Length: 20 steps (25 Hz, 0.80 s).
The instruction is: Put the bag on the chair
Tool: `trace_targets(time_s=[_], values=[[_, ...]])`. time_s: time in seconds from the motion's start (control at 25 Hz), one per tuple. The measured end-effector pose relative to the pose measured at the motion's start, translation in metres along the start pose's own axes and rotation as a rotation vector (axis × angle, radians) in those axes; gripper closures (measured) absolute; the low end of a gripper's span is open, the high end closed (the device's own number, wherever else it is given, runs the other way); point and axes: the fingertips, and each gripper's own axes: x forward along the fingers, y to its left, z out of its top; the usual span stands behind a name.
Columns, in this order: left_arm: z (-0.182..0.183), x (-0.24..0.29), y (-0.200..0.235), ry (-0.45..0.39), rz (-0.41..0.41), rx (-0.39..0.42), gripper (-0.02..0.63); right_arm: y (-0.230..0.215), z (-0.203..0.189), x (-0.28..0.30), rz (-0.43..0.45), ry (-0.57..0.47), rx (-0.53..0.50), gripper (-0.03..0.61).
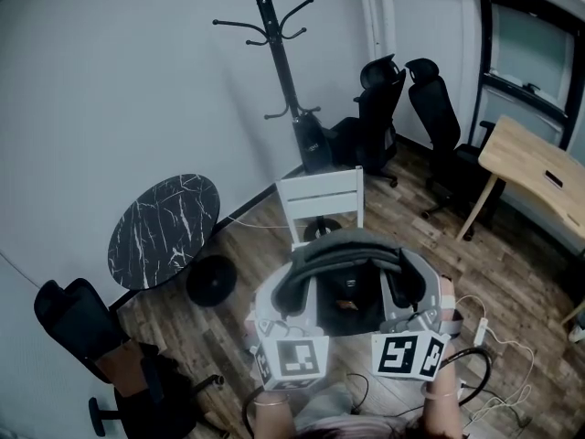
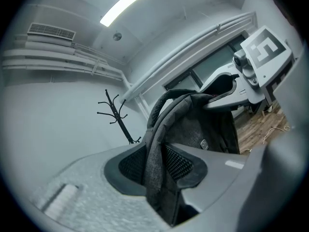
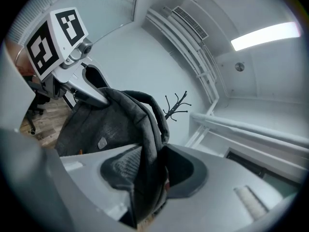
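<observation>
Head view: from above, steeply downward onto dark grey fabric bag (image 1: 347, 245) and white slatted chair (image 1: 320, 199). Gripper views: close along own jaws, tilted upward, facing each other, sharing bag and black branched coat stand (image 2: 118, 117).

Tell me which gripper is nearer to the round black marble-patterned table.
Left. The left gripper, shut on the dark grey fabric backpack, is on the side toward the round black marble-patterned table; the right gripper holds the backpack's far side.

Grey bag (image 1: 347, 247); white chair (image 1: 322, 199); black white-veined table (image 1: 164, 230).
</observation>
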Motion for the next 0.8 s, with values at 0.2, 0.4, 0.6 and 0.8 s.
trace_targets(time_s=[0.2,0.4,0.6,0.8], values=[[-0.003,0.022,0.022,-0.02,-0.012,-0.011,0.495,0.004,0.012,0.032,-0.004,-0.009,-0.024,0.44],[-0.011,0.043,0.042,-0.033,-0.027,-0.007,0.497,0.007,0.02,0.058,-0.02,0.011,-0.008,0.44],[-0.017,0.06,0.061,-0.068,-0.048,0.012,0.499,0.013,0.029,0.081,-0.028,0.016,-0.021,0.442],[-0.023,0.073,0.073,-0.091,-0.062,0.01,0.499,0.018,0.033,0.095,-0.059,0.027,-0.011,0.442]])
